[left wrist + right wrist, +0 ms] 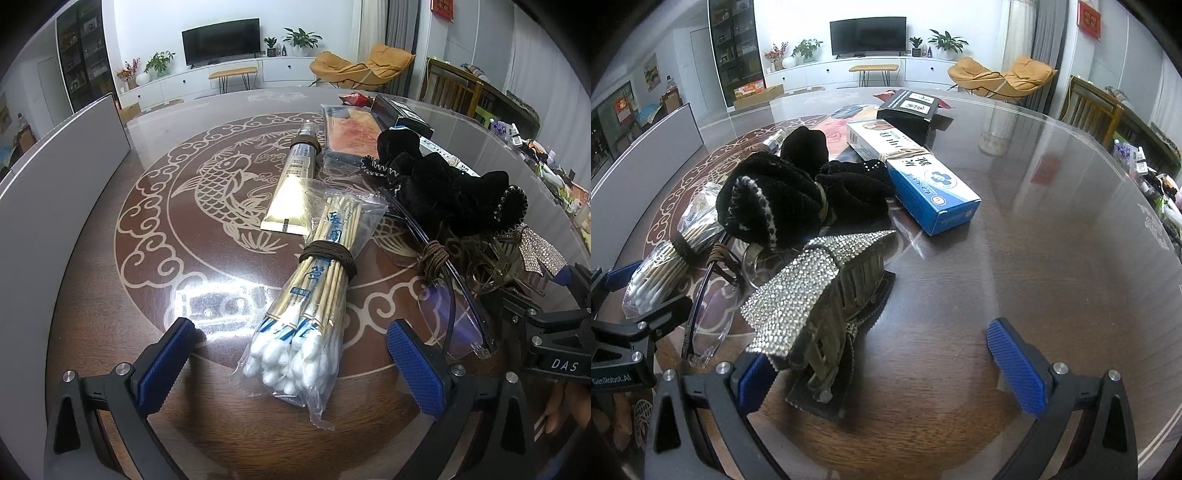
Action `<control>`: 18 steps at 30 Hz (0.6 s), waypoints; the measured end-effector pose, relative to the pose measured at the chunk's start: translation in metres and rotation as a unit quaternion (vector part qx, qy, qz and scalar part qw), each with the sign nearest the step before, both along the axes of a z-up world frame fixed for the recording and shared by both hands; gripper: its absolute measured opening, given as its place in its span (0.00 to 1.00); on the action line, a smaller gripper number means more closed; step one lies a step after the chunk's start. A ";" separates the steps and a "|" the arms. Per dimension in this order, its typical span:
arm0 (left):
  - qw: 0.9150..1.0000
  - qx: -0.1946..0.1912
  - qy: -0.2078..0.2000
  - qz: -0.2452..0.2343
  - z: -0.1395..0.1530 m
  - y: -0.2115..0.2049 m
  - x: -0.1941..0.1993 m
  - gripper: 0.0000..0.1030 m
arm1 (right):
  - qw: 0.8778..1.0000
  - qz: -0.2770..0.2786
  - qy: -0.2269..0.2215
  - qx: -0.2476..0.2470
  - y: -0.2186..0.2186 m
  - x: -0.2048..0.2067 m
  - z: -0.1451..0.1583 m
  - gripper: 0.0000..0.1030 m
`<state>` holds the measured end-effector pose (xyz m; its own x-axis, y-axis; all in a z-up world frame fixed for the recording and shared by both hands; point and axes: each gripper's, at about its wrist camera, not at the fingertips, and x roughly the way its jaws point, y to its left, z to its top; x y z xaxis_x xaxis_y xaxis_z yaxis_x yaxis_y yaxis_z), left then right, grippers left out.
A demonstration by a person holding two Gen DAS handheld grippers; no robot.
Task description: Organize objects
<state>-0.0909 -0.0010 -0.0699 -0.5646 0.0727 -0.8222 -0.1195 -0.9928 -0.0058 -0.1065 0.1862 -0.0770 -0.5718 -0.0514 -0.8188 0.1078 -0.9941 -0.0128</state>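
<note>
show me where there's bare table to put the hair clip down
Bare glass lies right of the rhinestone hair clip and the blue box, out to the table rim. More lies left of the cotton swabs, over the fish motif. Between them it is crowded.

Between my left claw's blue pads (pixel 166 363): white-tipped swabs (pixel 295 354); beyond, brown table (pixel 122 332) with cream fish motif, black plush (pixel 443 184).

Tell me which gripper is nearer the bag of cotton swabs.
Left. The left gripper is open with the bag of cotton swabs lying between its fingers. The right gripper is off to the bag's right, open at the rhinestone hair claw.
</note>
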 end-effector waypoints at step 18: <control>1.000 0.000 0.001 0.000 -0.001 0.000 0.000 1.00 | 1.000 0.000 0.001 -0.001 0.001 0.004 0.000 1.00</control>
